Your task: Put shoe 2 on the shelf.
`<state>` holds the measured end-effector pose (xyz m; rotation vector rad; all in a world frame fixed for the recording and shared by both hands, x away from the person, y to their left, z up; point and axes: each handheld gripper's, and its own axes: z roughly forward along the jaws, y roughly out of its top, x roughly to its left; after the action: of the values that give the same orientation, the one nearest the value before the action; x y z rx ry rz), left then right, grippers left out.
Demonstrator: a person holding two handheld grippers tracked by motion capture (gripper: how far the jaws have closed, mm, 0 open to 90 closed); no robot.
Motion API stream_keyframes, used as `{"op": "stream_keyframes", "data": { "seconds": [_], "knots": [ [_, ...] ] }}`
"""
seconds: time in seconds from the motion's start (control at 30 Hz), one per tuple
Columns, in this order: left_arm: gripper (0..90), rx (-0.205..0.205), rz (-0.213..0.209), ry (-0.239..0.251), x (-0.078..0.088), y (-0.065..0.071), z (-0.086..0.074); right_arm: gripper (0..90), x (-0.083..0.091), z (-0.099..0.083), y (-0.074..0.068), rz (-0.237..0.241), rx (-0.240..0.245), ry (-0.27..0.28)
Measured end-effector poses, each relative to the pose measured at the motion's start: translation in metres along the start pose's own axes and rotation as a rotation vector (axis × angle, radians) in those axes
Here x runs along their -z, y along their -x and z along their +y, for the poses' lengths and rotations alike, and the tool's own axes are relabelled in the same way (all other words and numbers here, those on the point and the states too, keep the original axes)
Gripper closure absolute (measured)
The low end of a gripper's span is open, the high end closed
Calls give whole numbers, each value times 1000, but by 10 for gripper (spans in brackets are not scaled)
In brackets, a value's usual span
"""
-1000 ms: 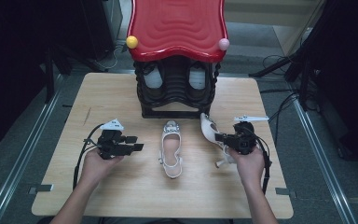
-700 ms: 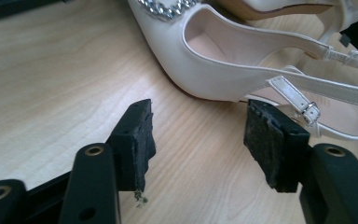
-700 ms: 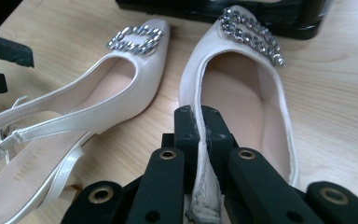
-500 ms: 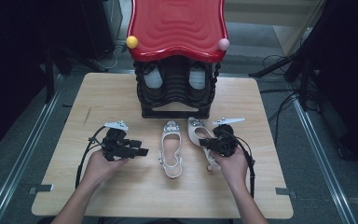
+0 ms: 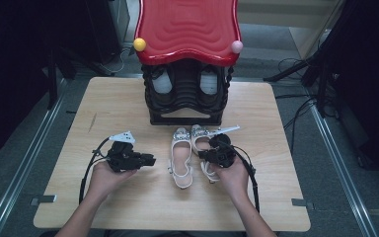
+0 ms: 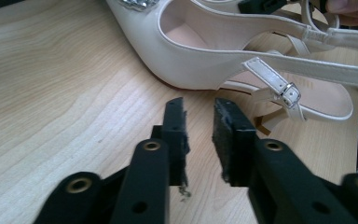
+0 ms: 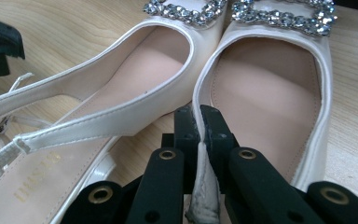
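Observation:
Two cream slingback shoes with jewelled buckles lie side by side on the wooden table (image 5: 103, 113), toes toward the rack. My right gripper (image 5: 203, 154) (image 7: 199, 112) is shut on the inner side wall of the right shoe (image 5: 200, 134) (image 7: 265, 93), which rests close against the left shoe (image 5: 180, 155) (image 7: 135, 70). My left gripper (image 5: 150, 159) (image 6: 199, 105) hovers low over the table, pointing at the side of the left shoe (image 6: 200, 51) a short way off. Its jaws have just been closing and stand a narrow gap apart with nothing between them.
A black shoe rack (image 5: 187, 103) with a red wavy top (image 5: 187, 24) stands at the back middle of the table, just beyond the shoes' toes. Bare wood lies to the left, right and front of the hands. Cables trail from both grippers.
My right gripper has carried the right shoe leftward and a little down, bringing it alongside the left shoe. The left hand has stayed nearly where it was.

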<state>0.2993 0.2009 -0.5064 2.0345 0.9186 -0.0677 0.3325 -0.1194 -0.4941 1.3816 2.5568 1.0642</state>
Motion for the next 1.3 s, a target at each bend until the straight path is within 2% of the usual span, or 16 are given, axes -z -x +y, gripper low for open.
{"op": "stream_keyframes", "data": {
  "seconds": [0.1, 0.13, 0.2, 0.27, 0.33, 0.43, 0.5, 0.57, 0.67, 0.7, 0.73, 0.83, 0.97, 1.1, 1.2, 1.3],
  "knots": [
    [758, 4, -4, -1, -4, 2, 1, 861, -2, 0, -2, -3, 0, 4],
    [756, 0, 1, -1, -6, 3, 1, 835, -1, 0, -1, 9, 0, 9],
    [753, 4, -5, 7, -7, 4, 2, 739, 1, 2, 0, 70, -12, 26],
    [758, 4, -6, 16, -8, 6, 3, 748, 6, 2, -1, 71, 17, 41],
    [772, 2, -10, 14, -9, 8, 4, 777, 17, 3, -1, 88, 44, 86],
    [830, -22, -28, 0, -11, 10, 6, 839, 34, 2, 6, 116, 34, 145],
    [865, -25, -50, -6, -14, 11, 7, 880, 44, 0, 15, 118, 19, 162],
    [880, -26, -53, -13, -16, 11, 7, 900, 50, -5, 26, 102, 2, 173],
    [879, -22, -45, -21, -21, 10, 8, 900, 51, -12, 43, 72, -32, 164],
    [875, -22, -45, -21, -21, 10, 8, 900, 51, -12, 43, 72, -32, 164],
    [868, -20, -33, -24, -24, 9, 8, 900, 48, -16, 54, 38, -46, 146],
    [857, -14, -30, -32, -31, 7, 8, 900, 40, -20, 63, 26, -66, 130],
    [845, -13, -32, -38, -38, 8, 9, 900, 30, -22, 65, 11, -59, 96],
    [838, -18, -35, -41, -44, 11, 10, 900, 21, -22, 62, 29, -55, 79],
    [840, -15, -36, -36, -46, 12, 10, 900, 20, -22, 59, 18, -50, 79],
    [844, -8, -42, -36, -47, 12, 10, 900, 19, -24, 59, 29, -60, 87]
  ]
}}
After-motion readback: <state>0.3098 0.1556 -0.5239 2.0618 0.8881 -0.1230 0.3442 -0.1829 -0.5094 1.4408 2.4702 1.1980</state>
